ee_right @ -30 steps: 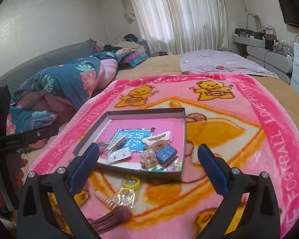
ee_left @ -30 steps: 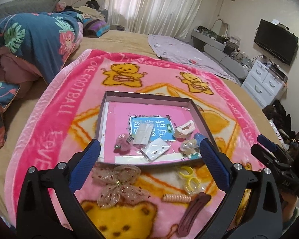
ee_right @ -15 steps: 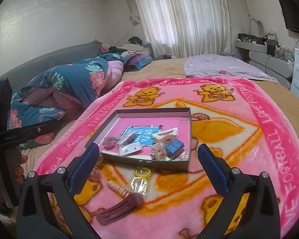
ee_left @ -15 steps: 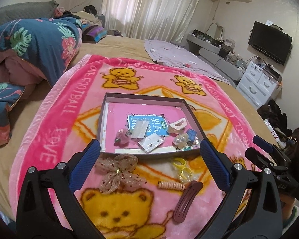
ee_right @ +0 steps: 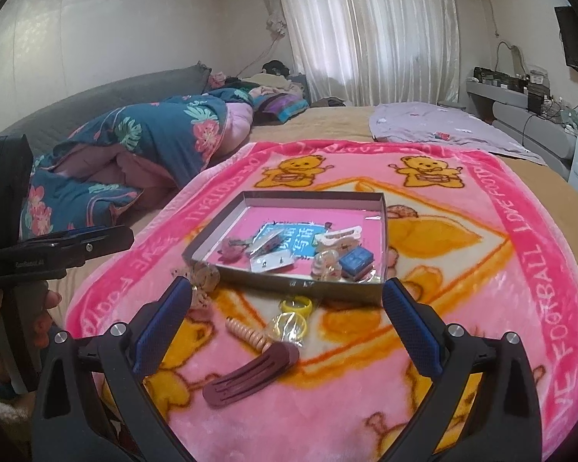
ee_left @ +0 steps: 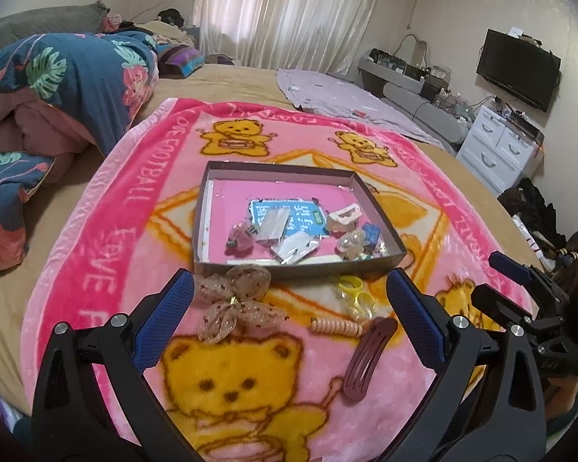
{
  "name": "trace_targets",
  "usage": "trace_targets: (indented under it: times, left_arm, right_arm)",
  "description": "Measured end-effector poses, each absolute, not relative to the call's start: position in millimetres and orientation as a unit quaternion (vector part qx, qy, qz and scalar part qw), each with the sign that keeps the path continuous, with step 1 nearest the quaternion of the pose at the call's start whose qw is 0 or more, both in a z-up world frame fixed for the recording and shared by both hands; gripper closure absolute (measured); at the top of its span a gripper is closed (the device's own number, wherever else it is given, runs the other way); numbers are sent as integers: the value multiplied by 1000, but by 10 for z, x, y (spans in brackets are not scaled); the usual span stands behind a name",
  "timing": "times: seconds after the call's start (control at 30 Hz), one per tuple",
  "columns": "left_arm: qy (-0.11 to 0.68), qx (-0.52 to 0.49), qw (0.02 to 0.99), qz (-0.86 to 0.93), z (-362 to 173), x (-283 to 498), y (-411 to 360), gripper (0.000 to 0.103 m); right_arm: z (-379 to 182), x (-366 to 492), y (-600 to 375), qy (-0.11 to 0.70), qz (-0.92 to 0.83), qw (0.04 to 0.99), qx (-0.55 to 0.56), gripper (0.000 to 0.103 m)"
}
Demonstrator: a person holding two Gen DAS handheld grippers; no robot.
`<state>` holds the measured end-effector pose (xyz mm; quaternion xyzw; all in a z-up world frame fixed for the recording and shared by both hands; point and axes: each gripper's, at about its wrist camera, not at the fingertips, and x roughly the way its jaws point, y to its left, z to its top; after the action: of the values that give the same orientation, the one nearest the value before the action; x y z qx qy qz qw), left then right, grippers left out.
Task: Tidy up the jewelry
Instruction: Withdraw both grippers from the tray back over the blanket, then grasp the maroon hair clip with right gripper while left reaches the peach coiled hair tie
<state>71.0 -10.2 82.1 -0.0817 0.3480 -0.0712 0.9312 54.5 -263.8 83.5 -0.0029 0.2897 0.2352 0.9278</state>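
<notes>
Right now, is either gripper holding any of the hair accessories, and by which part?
Nothing is held. The left gripper and right gripper are both open above the pink bear-print blanket, their fingers touching no item.

Blanket (ee_left: pixel 108 238): plush fleece, matt. Tray (ee_left: pixel 296 267): cardboard-like walls, glossy pink floor. Bow (ee_left: pixel 233 302): sheer mesh cloth, glittery. Maroon hair clip (ee_right: pixel 250 379): smooth matt plastic. Yellow rings (ee_right: pixel 296 304): probably translucent plastic; view soft.

Both cameras look forward from low over the bed (one on each side), and both see the tray (ee_left: pixel 296 267) (ee_right: pixel 289 283) nearby.
</notes>
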Motion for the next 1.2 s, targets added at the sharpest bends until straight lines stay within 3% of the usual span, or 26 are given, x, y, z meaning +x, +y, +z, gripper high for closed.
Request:
trace_targets:
  times: [1.2]
  left_arm:
    - [430, -41, 900, -55, 13, 424, 80, 10]
  right_arm:
    - [14, 551, -2425, 422, 271, 865, 18, 5]
